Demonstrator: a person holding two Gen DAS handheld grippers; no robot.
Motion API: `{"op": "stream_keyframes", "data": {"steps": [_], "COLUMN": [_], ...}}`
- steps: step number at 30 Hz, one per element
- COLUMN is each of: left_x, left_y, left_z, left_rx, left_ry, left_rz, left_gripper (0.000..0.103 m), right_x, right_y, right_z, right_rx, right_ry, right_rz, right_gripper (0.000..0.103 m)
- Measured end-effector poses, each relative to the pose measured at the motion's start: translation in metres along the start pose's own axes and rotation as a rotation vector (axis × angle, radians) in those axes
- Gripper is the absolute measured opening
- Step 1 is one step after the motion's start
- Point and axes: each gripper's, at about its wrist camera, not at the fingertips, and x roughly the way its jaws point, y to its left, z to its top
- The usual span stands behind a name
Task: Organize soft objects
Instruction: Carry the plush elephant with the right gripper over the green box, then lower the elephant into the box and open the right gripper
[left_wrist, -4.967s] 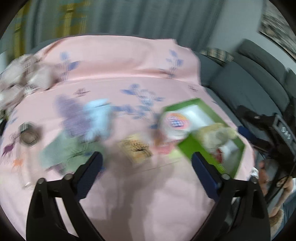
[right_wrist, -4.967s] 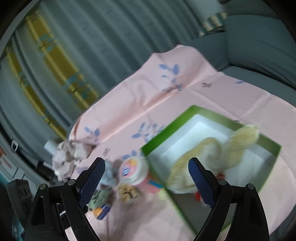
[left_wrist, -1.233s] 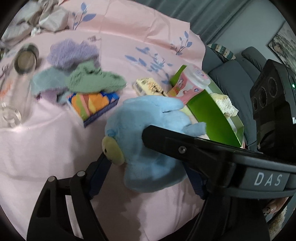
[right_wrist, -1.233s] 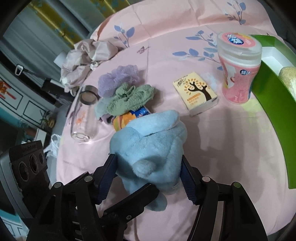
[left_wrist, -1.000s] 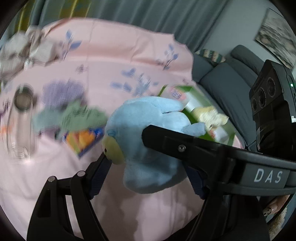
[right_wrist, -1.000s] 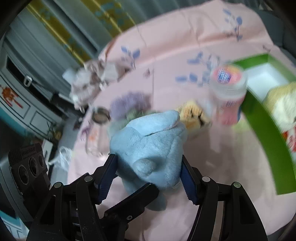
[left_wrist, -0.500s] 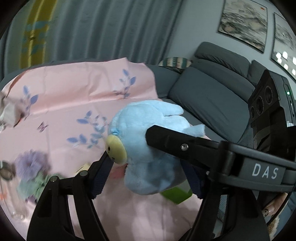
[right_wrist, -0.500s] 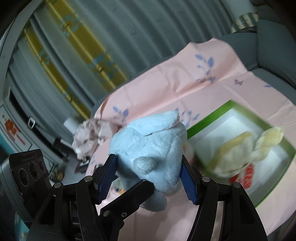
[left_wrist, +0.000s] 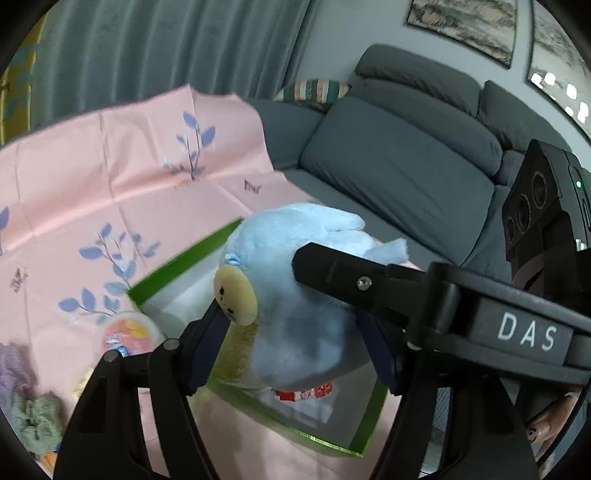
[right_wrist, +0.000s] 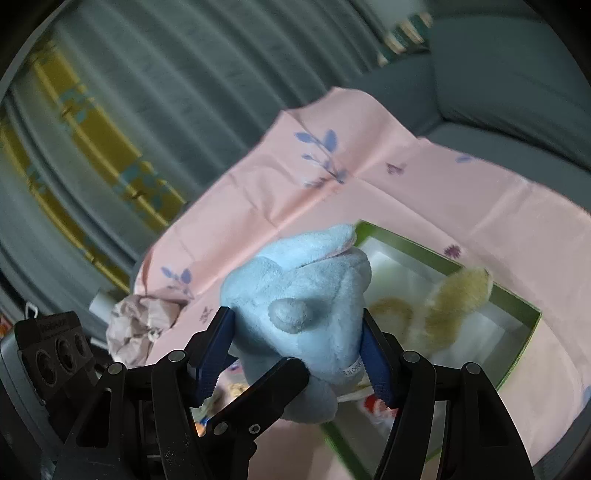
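Both tools clamped on blue plush toy (left_wrist: 295, 295) (right_wrist: 299, 314): left tool (left_wrist: 291, 343), right tool (right_wrist: 299, 354). Toy held in air above green box (left_wrist: 177, 269) (right_wrist: 517, 354) rim. Beige plush (right_wrist: 454, 306) in box ahead-right of right tool. Pink cloth (left_wrist: 110, 177) surface extends ahead-left.

Plush toy (left_wrist: 295, 295) between the fingers of both the left gripper (left_wrist: 291, 343) and the right gripper (right_wrist: 297, 350), above the box (left_wrist: 177, 269). In the box, another plush toy (right_wrist: 454, 306). Box on the cloth (left_wrist: 110, 177); jar (left_wrist: 127, 332) just left of the box. Sofa (left_wrist: 406, 166) behind.
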Motion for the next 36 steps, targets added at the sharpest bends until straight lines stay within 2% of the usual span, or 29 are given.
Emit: {"op": "stream_keyframes", "data": {"steps": [2,6,10,14,25,36], "left_x": [0.015,0.045,0.057,0.067,0.083,0.088], "left_y": [0.002,0.003,-0.005,-0.005,0.001,0.004], "left_z": [-0.001,-0.005,-0.007,-0.01,-0.015,-0.015], "left_rx": [-0.019,-0.045,-0.023,-0.041,-0.065,-0.101], "left_ry": [0.029,0.079,0.095,0.132,0.173,0.189], "left_rz": [-0.004,-0.027,-0.002,0.019,0.096,0.103], "left_gripper": [0.061,0.059,0.059,0.059,0.059,0.059], "right_x": [0.009,0.023,0.028,0.036,0.056,0.063], "right_y": [-0.015,-0.039,-0.056,-0.065,-0.073,-0.075], "right_z": [0.0,0.0,-0.001,-0.002,-0.003,-0.002], "right_rx": [0.033,0.08,0.12,0.142,0.154,0.164], "right_ry": [0.015,0.049,0.062,0.08,0.124,0.136], "right_rz": [-0.03,-0.08,-0.108,-0.129,-0.15,-0.152], "right_gripper": [0.068,0.068,0.068,0.068,0.068,0.068]}}
